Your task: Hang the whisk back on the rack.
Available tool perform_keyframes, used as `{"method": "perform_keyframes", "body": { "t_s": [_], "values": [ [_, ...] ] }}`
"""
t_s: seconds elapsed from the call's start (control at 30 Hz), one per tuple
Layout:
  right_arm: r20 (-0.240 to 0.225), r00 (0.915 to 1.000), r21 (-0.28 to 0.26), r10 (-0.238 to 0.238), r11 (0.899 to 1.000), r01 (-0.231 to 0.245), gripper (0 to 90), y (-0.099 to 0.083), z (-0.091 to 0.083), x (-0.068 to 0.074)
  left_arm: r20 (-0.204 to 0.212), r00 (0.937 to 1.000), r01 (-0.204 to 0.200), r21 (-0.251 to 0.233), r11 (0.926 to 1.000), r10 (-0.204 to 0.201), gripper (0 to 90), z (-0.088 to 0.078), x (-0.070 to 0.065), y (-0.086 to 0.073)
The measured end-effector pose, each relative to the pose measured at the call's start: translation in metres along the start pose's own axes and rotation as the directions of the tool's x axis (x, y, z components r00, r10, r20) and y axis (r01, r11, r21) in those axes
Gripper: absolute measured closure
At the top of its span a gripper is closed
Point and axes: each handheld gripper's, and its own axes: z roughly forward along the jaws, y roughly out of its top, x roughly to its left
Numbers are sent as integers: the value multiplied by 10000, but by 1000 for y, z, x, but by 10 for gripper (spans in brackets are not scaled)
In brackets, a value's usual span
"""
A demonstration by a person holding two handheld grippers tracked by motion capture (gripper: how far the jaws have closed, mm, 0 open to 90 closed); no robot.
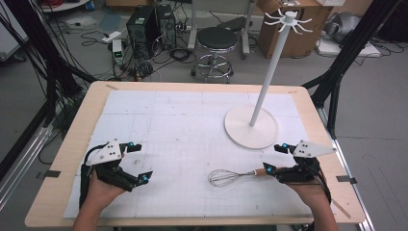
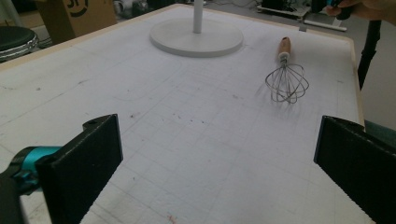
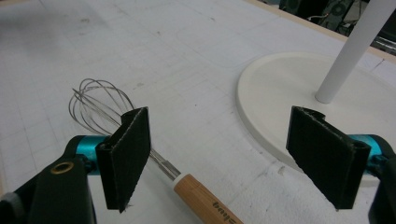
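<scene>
right gripper [image 3: 219, 158]: jaws apart, empty | wire whisk with wooden handle [image 3: 187, 182] under its left jaw | risk: off-centre closing skids handle away | left gripper [image 2: 215, 163]: apart, idle

I see a white round-based pole stand [image 1: 251, 126] with hooks on top on my pale wooden worktop [image 1: 72, 144]; a black round stool [image 1: 217, 38] and brown cardboard box [image 1: 298, 29] sit behind.

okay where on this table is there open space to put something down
The far-left stretch of the white mat, left of the stand's round base, is bare, as is the middle between the left gripper and the whisk. It is crowded near the right gripper, whisk and base.
</scene>
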Motion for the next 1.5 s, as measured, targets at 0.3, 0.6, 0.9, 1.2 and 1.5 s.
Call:
{"method": "perform_keyframes", "body": {
  "t_s": [0.3,0.6,0.9,1.2,1.5],
  "values": [
    [-273,9988,1223,-399,9916,430,214,7,10,-6,15,10000,-53,65,10000,53,17,3,-1,2],
    [-1024,9918,2734,-759,9565,1014,222,10,32,-7,-36,10000,9,26,10000,-9,17,-1,0,1],
    [-1632,9822,4145,-933,8969,1541,292,1,56,-1,-35,10000,-41,46,10000,42,17,-1,-1,1],
    [-2058,9733,5109,-1014,8372,1953,477,-5,66,2,-32,10000,-8,76,10000,9,17,-1,-1,0],
    [-2516,9506,4960,-1817,8192,2879,651,-3,68,12,-17,10000,-8,84,10000,8,17,0,-1,0]
  ]
}}
